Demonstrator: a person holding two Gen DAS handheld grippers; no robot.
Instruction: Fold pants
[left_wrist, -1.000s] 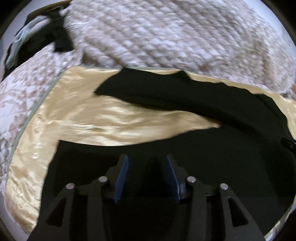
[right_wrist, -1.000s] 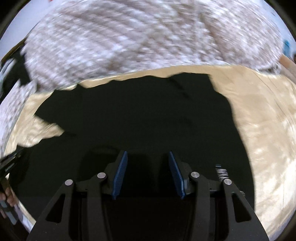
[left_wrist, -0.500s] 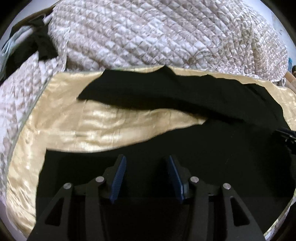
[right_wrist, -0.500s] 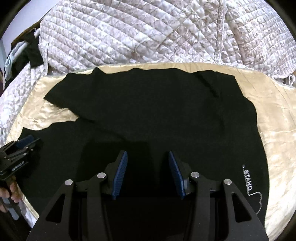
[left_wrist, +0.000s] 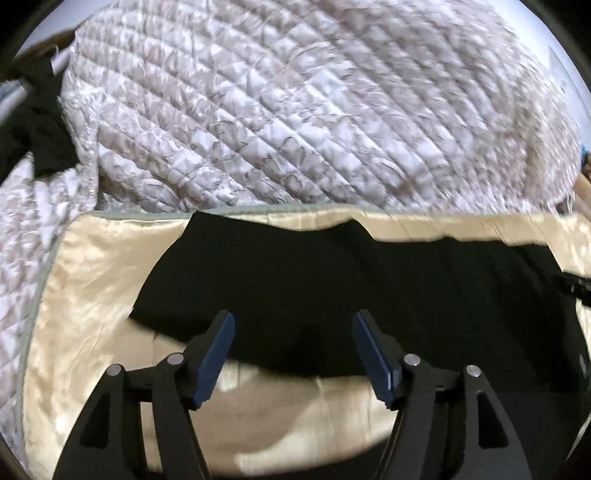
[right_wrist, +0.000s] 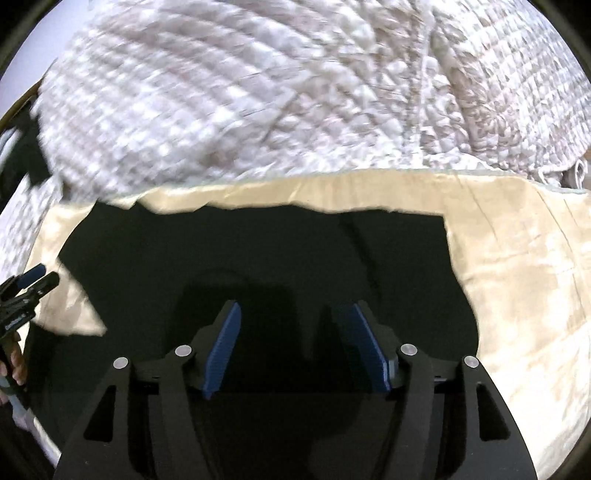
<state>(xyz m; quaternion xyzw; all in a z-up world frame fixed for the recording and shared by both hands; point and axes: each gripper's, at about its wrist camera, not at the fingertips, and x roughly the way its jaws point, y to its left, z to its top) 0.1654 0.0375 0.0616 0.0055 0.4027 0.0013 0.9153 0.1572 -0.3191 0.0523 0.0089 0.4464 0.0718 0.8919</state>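
1. The left gripper (right_wrist: 26, 291), seen at the left edge of the right wrist view, bears a small white label; it is too blurred to read.
2. No other text, brand, number or sign can be read in either view.

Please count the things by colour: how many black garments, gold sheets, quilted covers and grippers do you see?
Black pants: 1
Gold satin sheet: 1
White quilted cover: 1
Grippers: 2, left gripper and right gripper, both with jaws open
Total: 5
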